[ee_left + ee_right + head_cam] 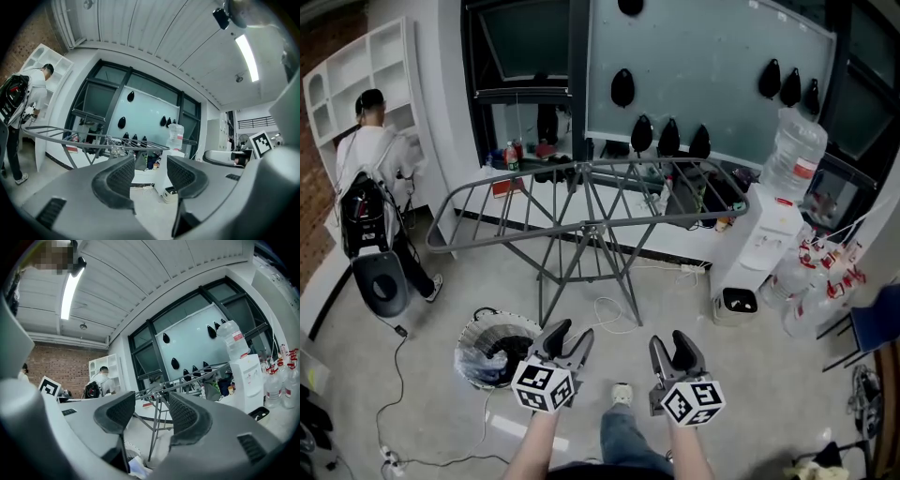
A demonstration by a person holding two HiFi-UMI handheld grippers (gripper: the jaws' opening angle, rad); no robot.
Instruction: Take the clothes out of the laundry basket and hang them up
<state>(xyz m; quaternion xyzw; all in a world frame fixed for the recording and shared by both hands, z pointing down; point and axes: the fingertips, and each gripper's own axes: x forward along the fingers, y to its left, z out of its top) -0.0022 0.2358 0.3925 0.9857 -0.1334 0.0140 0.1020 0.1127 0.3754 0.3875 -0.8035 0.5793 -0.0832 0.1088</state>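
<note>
The head view alone takes in the whole floor. One laundry basket (521, 318) stands left of the person's leg, with the clothes (484, 362) bunched inside it, pale cloth beside something dark. One bare grey drying rack (591, 223) stands behind it. The left gripper (569, 337) hangs just right of the basket and the right gripper (673, 349) beside it. That makes two grippers, each with one marker cube.

The left gripper view misses the basket. It shows the left gripper (150, 176) with its jaws spread and nothing between them, the rack (93, 138) beyond, and the other gripper's cube (260, 143). The right gripper (150, 413) in its own view also has its jaws spread and empty. Low in that view only a scrap of pale cloth (133, 467) shows.

All three views show one person (370, 159) at the white shelves and one water dispenser (764, 239). Only the two gripper views show the ceiling lamp (247, 56). Eight dark ovals dot the glass panel (703, 66) in the head view.
</note>
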